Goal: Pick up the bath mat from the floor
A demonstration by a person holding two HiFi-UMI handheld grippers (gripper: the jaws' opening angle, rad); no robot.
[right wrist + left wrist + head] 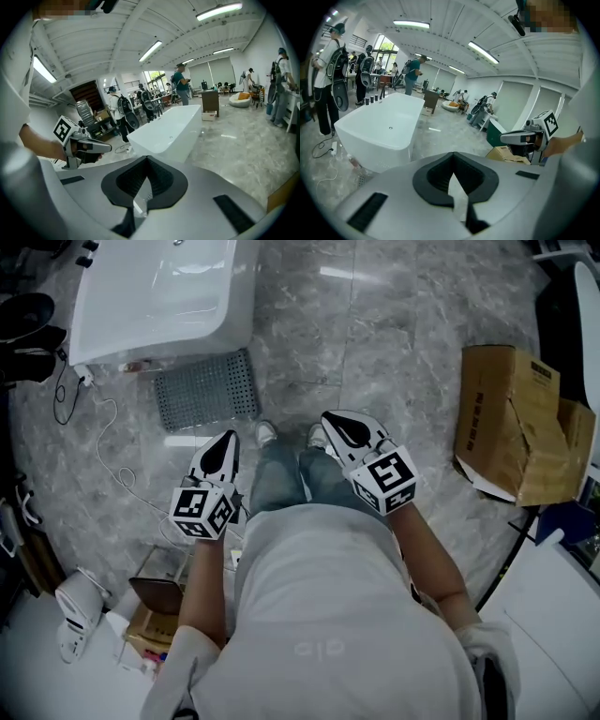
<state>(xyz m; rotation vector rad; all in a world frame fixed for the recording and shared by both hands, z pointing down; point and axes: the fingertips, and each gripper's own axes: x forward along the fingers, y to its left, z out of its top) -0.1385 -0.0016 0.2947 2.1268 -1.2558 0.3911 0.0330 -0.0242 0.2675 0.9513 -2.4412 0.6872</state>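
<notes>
Bath mat (206, 388) flat on floor, just beside bathtub (159, 296), untouched. Left gripper (228, 440) and right gripper (330, 418) closed tight, empty, well short of bathtub. Best: open jaws, lower, pinch nearest mat edge.

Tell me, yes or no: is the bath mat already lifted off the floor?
No, the grey bath mat lies flat on the floor just in front of the white bathtub.

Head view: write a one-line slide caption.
Left gripper and right gripper, both shut, near the bath mat beside a bathtub.
</notes>
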